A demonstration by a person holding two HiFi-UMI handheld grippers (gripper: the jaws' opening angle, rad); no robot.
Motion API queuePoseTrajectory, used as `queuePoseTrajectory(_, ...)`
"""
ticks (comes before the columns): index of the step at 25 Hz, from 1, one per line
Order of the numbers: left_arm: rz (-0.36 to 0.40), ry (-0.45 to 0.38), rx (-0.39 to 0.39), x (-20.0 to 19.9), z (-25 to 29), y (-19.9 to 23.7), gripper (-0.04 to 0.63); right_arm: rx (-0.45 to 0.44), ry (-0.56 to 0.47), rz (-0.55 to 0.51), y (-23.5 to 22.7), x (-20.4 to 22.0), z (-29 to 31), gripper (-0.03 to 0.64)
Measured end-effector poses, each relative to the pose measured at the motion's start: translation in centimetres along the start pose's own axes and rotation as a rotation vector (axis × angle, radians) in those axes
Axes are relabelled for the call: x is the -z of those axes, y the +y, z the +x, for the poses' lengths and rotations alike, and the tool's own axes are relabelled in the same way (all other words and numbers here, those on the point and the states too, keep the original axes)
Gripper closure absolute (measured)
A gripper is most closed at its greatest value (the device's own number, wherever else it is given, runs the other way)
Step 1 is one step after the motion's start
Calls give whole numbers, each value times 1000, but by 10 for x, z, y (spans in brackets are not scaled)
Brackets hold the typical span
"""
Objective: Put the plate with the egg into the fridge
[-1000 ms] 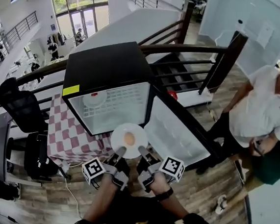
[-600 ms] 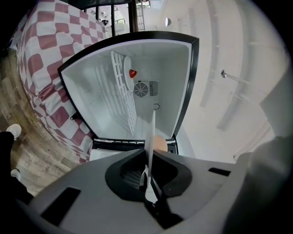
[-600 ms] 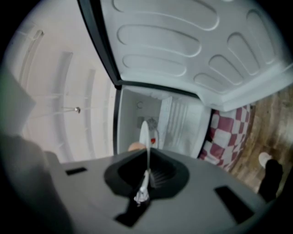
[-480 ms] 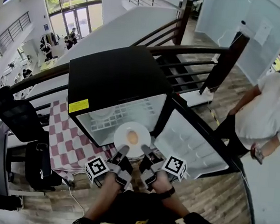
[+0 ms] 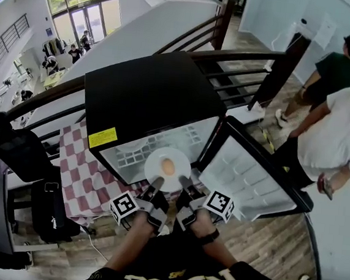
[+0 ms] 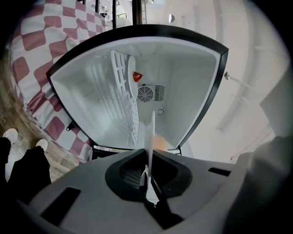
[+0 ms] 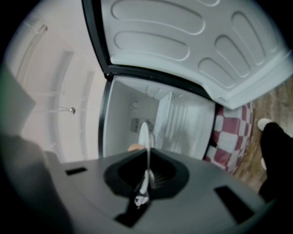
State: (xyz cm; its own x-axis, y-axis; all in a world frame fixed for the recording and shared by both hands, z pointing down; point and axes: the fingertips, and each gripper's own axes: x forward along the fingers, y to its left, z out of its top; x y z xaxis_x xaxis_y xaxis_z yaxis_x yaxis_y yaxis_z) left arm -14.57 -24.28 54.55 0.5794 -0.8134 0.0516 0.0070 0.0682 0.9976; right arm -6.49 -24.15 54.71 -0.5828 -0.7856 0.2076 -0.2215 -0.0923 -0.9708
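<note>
So, head view first: the small black fridge (image 5: 143, 96) with the white inside stands open, its door (image 5: 248, 181) swung out to the right. The round white plate (image 5: 177, 158) with the brown egg (image 5: 167, 165) on it sits right at the mouth of the opening. The left tool (image 5: 157, 182) and the right tool (image 5: 184, 181) sit side by side on the plate's near rim. That puts the plate straight ahead of both, toward the fridge, with neither hand really nearer. Left gripper view: the left tool (image 6: 149, 171) has its jaws pinched on the rim, and the plate (image 6: 151, 132) runs edge-on away from the camera. The egg (image 6: 160, 141) is on one face and the white wire shelf (image 6: 123, 91) is off to the other face's side, so I'd guess the plate rides above the shelf. The fan grille (image 6: 144, 94) on the back wall is dead ahead. Right gripper view: same deal, the right tool (image 7: 147, 176) is clamped tight on the rim, with the fridge interior beyond the plate (image 7: 144, 133). Looks like a straight, level push inward is what's needed, and any tilt could roll the egg.
</note>
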Motion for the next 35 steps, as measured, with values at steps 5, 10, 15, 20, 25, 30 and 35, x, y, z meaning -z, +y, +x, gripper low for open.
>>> queuePoseTrajectory(5, 22, 13, -5, -3, 23, 3, 558, 11, -18, 9, -7, -20, 9, 588)
queuePoseTrajectory(10, 17, 4, -32, -10, 47, 17, 558, 28, -18, 19, -19, -38, 22, 588)
queuePoseTrajectory(15, -23, -12, -62, -15, 63, 32, 558, 17, -8, 21, -32, -51, 39, 588)
queuePoseTrajectory(20, -39, -36, -91, -25, 77, 43, 558, 31, 2, 29, -39, -63, 54, 588)
queuePoseTrajectory(25, -67, -56, -113, -30, 85, 51, 558, 59, 6, 46, -46, -67, 64, 588)
queuePoseTrajectory(30, -84, -75, -127, -35, 93, 51, 557, 76, 6, 62, -49, -72, 71, 588)
queuePoseTrajectory(35, -98, -98, -146, -42, 98, 55, 557, 52, -4, 56, -48, -78, 82, 588)
